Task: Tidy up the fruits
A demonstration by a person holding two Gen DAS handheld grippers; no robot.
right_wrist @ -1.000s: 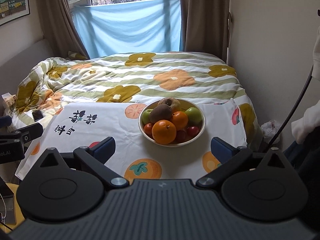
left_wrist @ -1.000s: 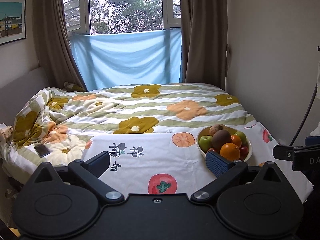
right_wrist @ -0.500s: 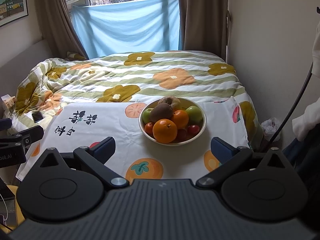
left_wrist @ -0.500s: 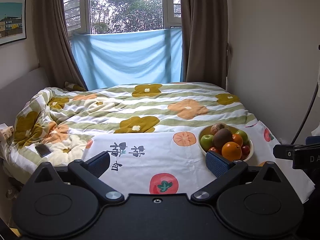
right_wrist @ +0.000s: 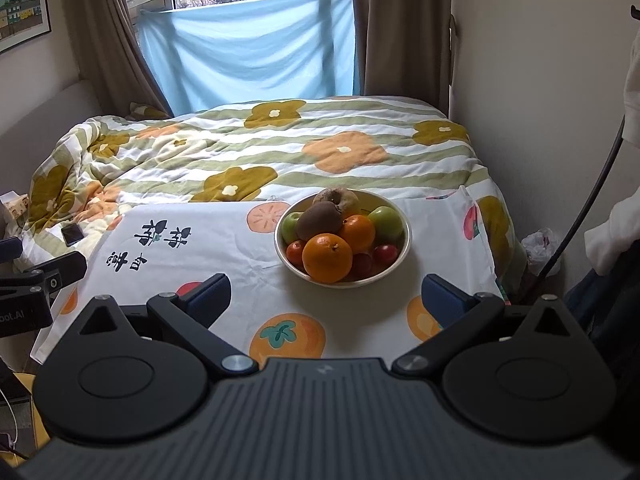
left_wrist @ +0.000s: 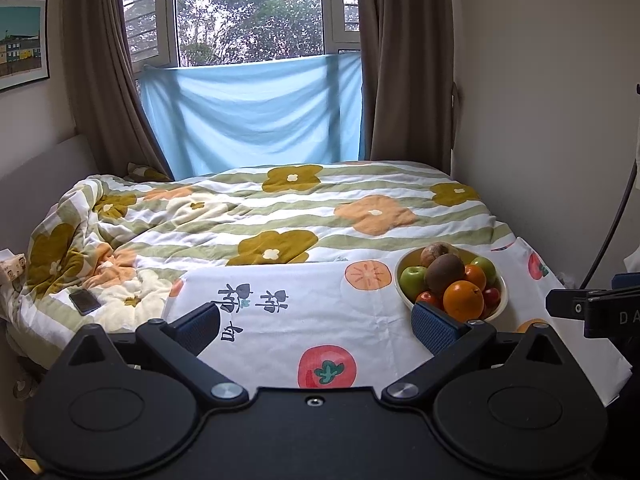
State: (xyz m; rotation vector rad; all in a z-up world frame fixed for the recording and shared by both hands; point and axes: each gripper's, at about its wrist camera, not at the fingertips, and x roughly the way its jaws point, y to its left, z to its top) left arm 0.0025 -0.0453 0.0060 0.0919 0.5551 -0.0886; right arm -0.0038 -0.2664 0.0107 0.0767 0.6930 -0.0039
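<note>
Bowl (right_wrist: 402, 246) w/ fruit on cloth (right_wrist: 240, 264), heaped: orange (right_wrist: 327, 257) front, kiwi (right_wrist: 319, 220) top. R gripper (right_wrist: 326, 294) just short of bowl, fingers wide apart, empty. L gripper (left_wrist: 316, 326) left of bowl, fingers apart, empty.

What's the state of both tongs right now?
Left tongs: open, holding nothing.
Right tongs: open, holding nothing, short of the fruit bowl.
</note>
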